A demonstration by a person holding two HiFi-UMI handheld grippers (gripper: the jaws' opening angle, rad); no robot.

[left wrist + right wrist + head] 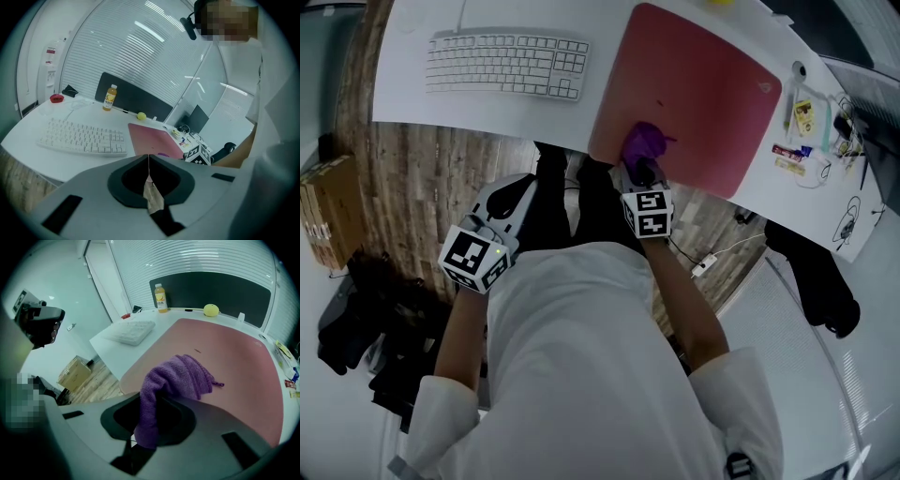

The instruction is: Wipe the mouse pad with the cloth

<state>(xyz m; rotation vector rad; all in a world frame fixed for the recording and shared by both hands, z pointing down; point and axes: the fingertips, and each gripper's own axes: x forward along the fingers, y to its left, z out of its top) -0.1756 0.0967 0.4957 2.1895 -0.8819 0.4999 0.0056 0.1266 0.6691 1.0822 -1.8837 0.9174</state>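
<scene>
Right gripper view: right claw (151, 405) pinches cloth (182, 375).

I read the cloth (180, 378) as purple, the mouse pad (234, 362) as dusty pink, the keyboard (508, 64) and desk (408, 103) as white, the bottle (161, 297) as orange-yellow, the ball (211, 310) as yellow, the floor (455, 178) as brown wood-grain, and the cube (648, 213) on my right gripper (643, 169) as black squares on white.

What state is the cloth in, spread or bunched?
Bunched. The purple cloth is a crumpled wad pinched in the right gripper, its free end heaped on the pink mouse pad near its front edge.
</scene>
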